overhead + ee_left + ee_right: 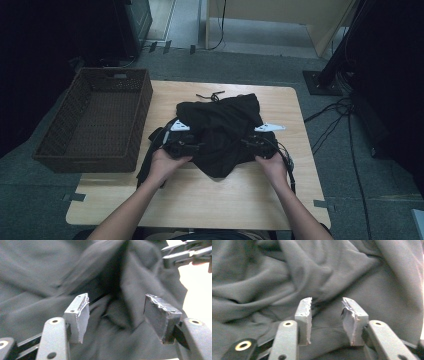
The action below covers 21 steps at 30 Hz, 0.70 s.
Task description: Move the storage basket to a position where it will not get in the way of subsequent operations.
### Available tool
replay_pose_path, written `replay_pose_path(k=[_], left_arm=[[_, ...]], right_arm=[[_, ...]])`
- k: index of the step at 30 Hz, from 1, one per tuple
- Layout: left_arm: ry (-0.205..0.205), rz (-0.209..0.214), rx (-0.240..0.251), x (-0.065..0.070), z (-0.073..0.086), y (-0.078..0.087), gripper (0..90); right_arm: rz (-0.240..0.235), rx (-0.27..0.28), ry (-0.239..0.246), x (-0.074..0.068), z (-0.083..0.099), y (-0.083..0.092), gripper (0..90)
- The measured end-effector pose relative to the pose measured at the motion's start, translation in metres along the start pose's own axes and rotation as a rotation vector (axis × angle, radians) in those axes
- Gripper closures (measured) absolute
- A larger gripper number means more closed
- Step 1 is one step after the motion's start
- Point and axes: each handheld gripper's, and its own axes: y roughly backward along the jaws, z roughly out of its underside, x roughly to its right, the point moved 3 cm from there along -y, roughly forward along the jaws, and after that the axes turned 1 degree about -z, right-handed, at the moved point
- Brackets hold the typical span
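Black garment (pixel 220 130) bunched mid-table (pixel 200 200) — left gripper (pixel 117 315) fingers wide, right gripper (pixel 325 320) fingers narrower, both empty — poised to regrasp for folding.

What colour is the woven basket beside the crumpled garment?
Dark brown; the woven basket shows best in the high view.
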Motion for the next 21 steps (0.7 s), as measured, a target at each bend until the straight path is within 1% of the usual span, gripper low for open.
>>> replay_pose_path(k=[1,3,4,5,6,7,8,9,10,11,12,13,14,15,17,18,19,21], left_arm=[[-0.005,0.001,-0.009,0.002,-0.001,-0.004,35.7],[-0.021,-0.005,-0.045,0.007,-0.003,-0.017,36.0],[-0.028,-0.014,-0.060,0.008,-0.003,-0.024,38.8],[-0.028,-0.022,-0.082,0.008,-0.003,-0.029,43.6],[-0.028,-0.024,-0.097,0.008,-0.003,-0.032,57.4],[-0.030,-0.036,-0.115,0.005,-0.004,-0.035,67.3],[-0.032,-0.038,-0.115,0.002,-0.006,-0.035,80.3],[-0.016,-0.040,-0.109,-0.004,-0.009,-0.032,89.1],[0.008,-0.039,-0.108,-0.010,-0.012,-0.028,89.8],[0.016,-0.044,-0.106,-0.016,-0.014,-0.024,90.0],[0.024,-0.065,-0.100,-0.025,-0.018,-0.017,90.0],[0.028,-0.082,-0.095,-0.031,-0.020,-0.012,90.0],[0.042,-0.106,-0.087,-0.039,-0.023,-0.005,90.0],[0.057,-0.132,-0.079,-0.048,-0.026,0.002,90.0],[0.086,-0.187,-0.064,-0.069,-0.030,0.016,90.0],[0.095,-0.205,-0.063,-0.075,-0.031,0.020,90.0],[0.108,-0.231,-0.059,-0.084,-0.032,0.026,90.0],[0.127,-0.265,-0.060,-0.095,-0.032,0.032,90.0]], right_arm=[[-0.011,-0.002,0.005,-0.003,0.001,0.000,57.9],[-0.015,-0.018,0.009,-0.008,0.005,-0.002,56.9],[-0.019,-0.027,0.013,-0.010,0.007,-0.004,55.2],[-0.023,-0.043,0.016,-0.012,0.010,-0.007,54.6],[-0.027,-0.054,0.022,-0.013,0.013,-0.009,54.7],[-0.022,-0.061,0.039,-0.014,0.014,-0.011,54.8],[-0.007,-0.077,0.052,-0.015,0.017,-0.013,55.9],[-0.001,-0.087,0.062,-0.015,0.018,-0.015,57.5],[0.015,-0.101,0.080,-0.014,0.020,-0.016,60.0],[0.021,-0.119,0.091,-0.012,0.022,-0.016,62.7],[0.028,-0.117,0.091,-0.011,0.023,-0.016,66.1],[0.028,-0.105,0.099,-0.007,0.024,-0.015,69.5],[0.029,-0.105,0.096,-0.005,0.024,-0.014,71.8],[0.036,-0.108,0.105,-0.002,0.025,-0.013,74.3],[0.063,-0.106,0.138,0.004,0.026,-0.012,77.5],[0.076,-0.109,0.139,0.007,0.026,-0.011,78.2],[0.086,-0.110,0.141,0.009,0.026,-0.010,78.7],[0.096,-0.115,0.123,0.019,0.026,-0.007,80.5]])
